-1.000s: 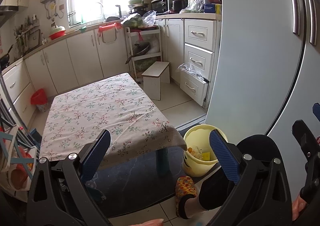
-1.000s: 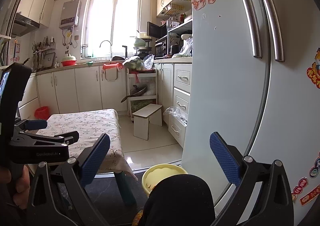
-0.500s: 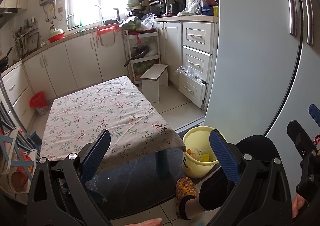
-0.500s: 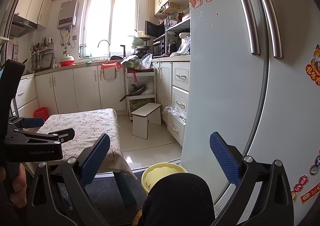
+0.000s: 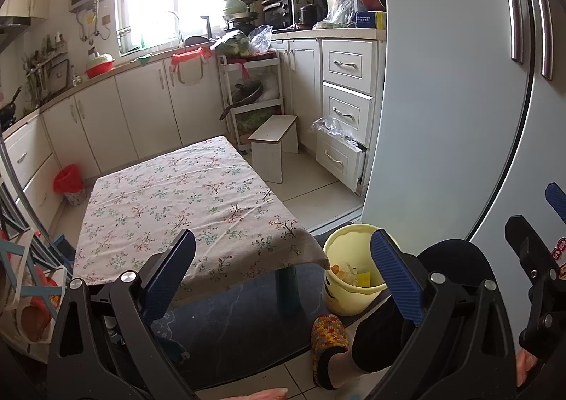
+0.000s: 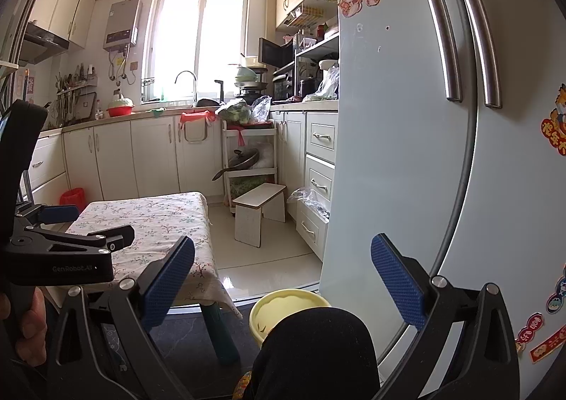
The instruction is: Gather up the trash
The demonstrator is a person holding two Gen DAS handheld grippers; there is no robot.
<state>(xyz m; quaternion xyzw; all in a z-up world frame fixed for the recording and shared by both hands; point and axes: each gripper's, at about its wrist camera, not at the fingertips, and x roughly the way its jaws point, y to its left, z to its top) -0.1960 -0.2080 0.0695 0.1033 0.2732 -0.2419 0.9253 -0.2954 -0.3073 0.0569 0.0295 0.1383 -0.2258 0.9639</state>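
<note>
Both views have drifted up slightly; your left gripper (image 5: 283,269) and right gripper (image 6: 283,272) gape wide, empty. Scraps in the yellow bin (image 5: 348,247) look light and crumply, so pinch them gently mid-body.

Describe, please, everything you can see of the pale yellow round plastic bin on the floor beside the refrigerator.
The pale yellow round plastic bin stands upright and lidless on the floor, at the edge of a dark mat, between the floral-clothed table's corner and the refrigerator. A dark face-like marking shows on its side. Inside lie scraps, some orange and yellow. A person's dark-clothed knee hides part of its rim in the right wrist view. Neither gripper touches it.
</note>
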